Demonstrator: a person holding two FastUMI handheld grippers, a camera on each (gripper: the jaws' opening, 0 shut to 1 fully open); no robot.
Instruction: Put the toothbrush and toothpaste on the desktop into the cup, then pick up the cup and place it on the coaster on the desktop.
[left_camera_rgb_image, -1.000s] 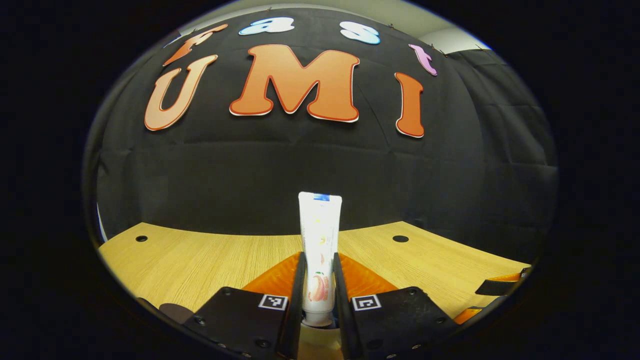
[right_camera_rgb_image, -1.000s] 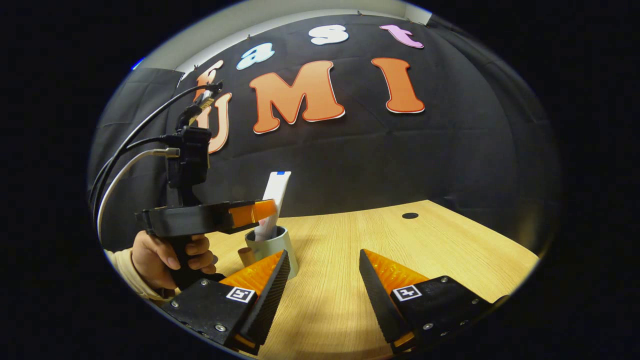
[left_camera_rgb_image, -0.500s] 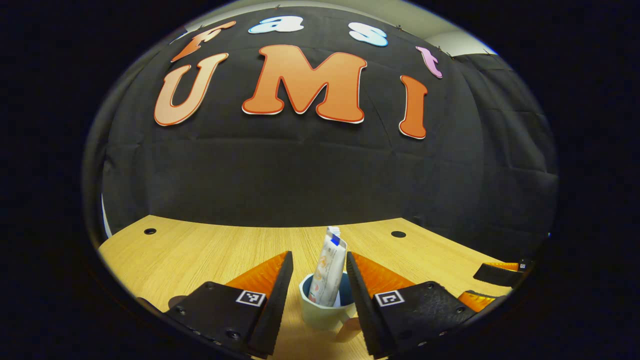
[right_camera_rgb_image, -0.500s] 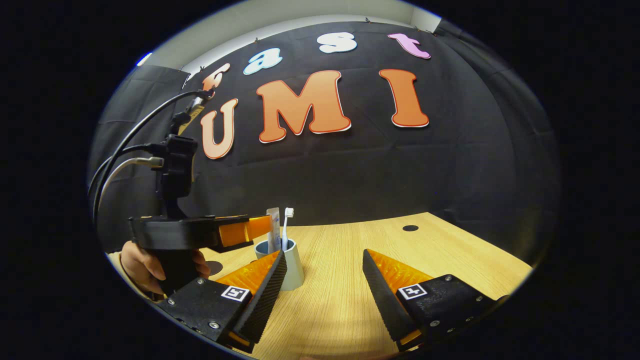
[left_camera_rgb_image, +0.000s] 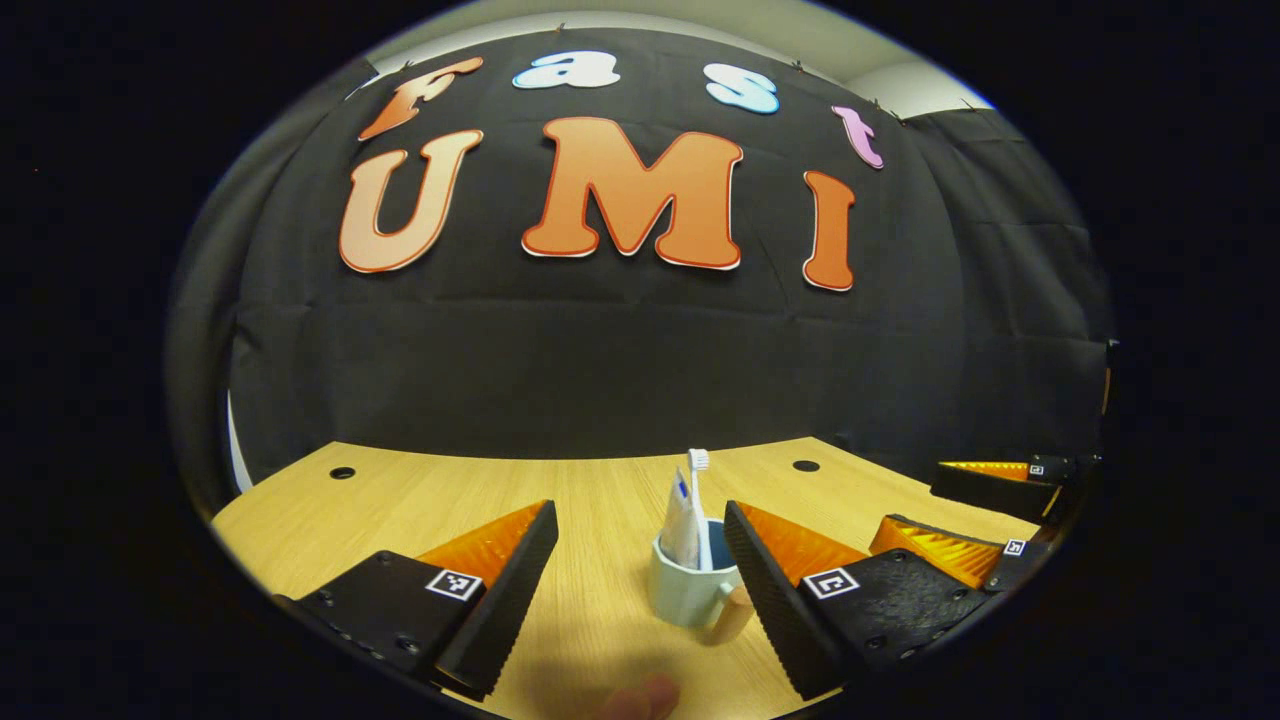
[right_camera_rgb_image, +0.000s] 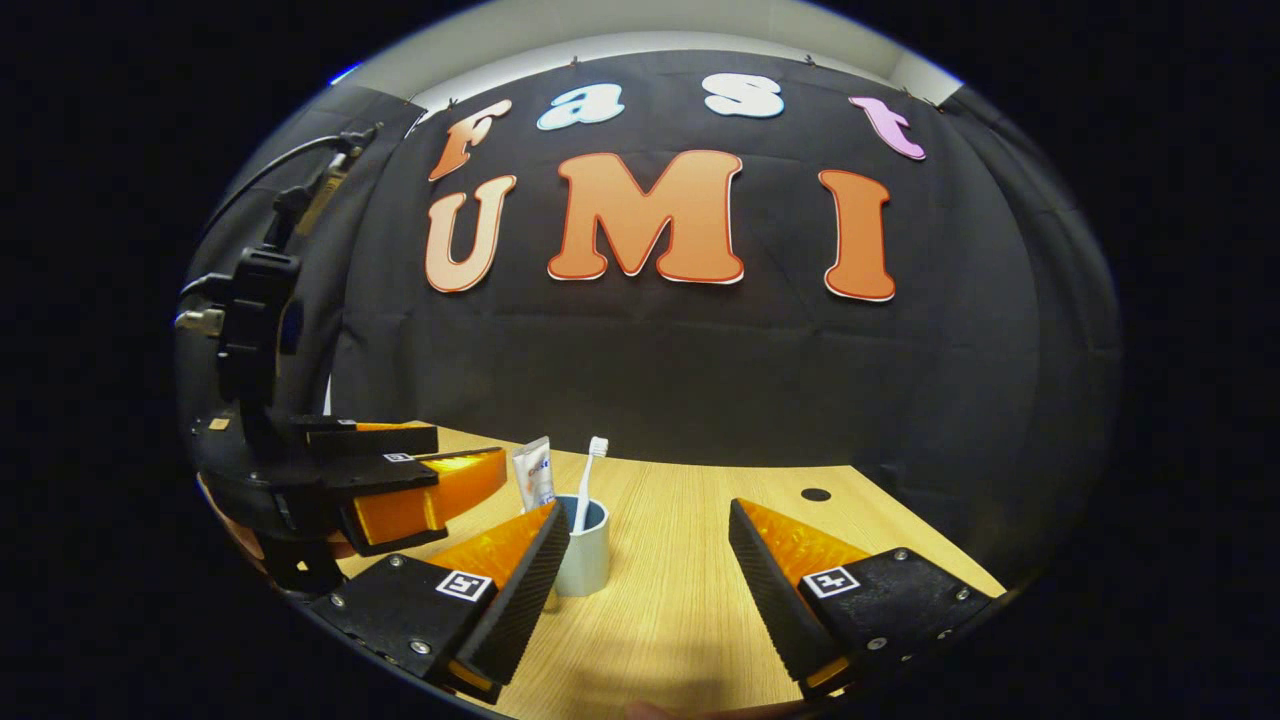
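**Cup loaded, both grippers empty**

In the left gripper view we see the cup (left_camera_rgb_image: 688, 592) standing upright on the desk (left_camera_rgb_image: 420, 490), pale on the outside and blue within. It holds two things. The toothpaste (left_camera_rgb_image: 681, 520) stands in it on end and leans a little to one side; the toothbrush (left_camera_rgb_image: 699, 500) stands beside it, bristles up, its head topping the tube. Both rise well above the rim. The cup's handle faces the camera.

Our left gripper (left_camera_rgb_image: 640, 545) has its fingers spread wide and grips nothing. The cup sits between them, closer to the right finger, and we cannot tell whether that finger touches it. Off to the right in this view, the right gripper (left_camera_rgb_image: 985, 500) shows above the desk edge, its fingers parted.

In the right gripper view the same cup (right_camera_rgb_image: 583, 548) stands just beyond the tip of the near left finger, with the toothpaste (right_camera_rgb_image: 534, 474) and toothbrush (right_camera_rgb_image: 589, 480) sticking out of it. The right gripper (right_camera_rgb_image: 648, 560) is wide open here too, with bare desk (right_camera_rgb_image: 690, 580) between its fingers. The left gripper (right_camera_rgb_image: 400, 470) hangs at the left of this view, near the cup and apart from it.

We cannot make out the coaster.
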